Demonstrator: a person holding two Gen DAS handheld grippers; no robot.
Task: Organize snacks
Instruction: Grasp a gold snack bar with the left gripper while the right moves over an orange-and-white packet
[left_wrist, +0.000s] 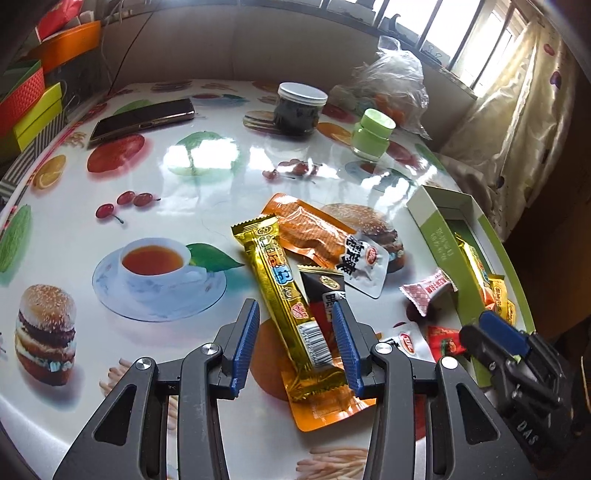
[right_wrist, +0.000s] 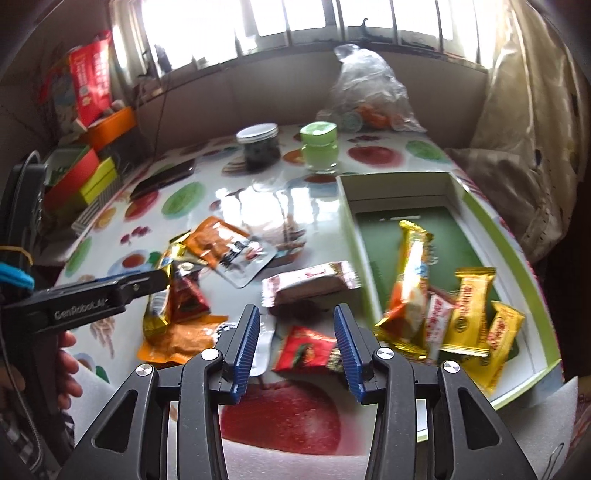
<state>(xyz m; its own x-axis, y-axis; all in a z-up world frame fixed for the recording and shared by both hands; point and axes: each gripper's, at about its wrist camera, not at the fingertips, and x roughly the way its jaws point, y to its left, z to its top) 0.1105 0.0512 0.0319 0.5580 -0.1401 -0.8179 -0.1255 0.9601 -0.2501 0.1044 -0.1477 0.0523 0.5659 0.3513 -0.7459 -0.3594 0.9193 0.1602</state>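
Note:
My left gripper (left_wrist: 295, 306) hovers open over a pile of snacks on the fruit-print table (left_wrist: 207, 173). A long gold stick packet (left_wrist: 280, 280) lies between its fingers, and the pads do not press on it. Beside the stick lie an orange packet (left_wrist: 310, 229) and a black packet (left_wrist: 325, 295). My right gripper (right_wrist: 295, 310) is open above a small red packet (right_wrist: 306, 350), with a pink-white bar (right_wrist: 310, 284) just beyond. A green-rimmed white box (right_wrist: 354, 229) at the right holds several gold packets (right_wrist: 469, 310). The left gripper (right_wrist: 162, 280) shows at the left edge of the right wrist view, and the right gripper (left_wrist: 491, 325) at the right of the left wrist view.
At the back of the table stand a dark jar with a white lid (left_wrist: 299, 107), a green-lidded jar (left_wrist: 371, 133), a phone (left_wrist: 144, 118) and a clear plastic bag (left_wrist: 391, 81). Coloured boxes (left_wrist: 33, 107) are stacked at the left. A curtain (right_wrist: 517, 166) hangs at the right.

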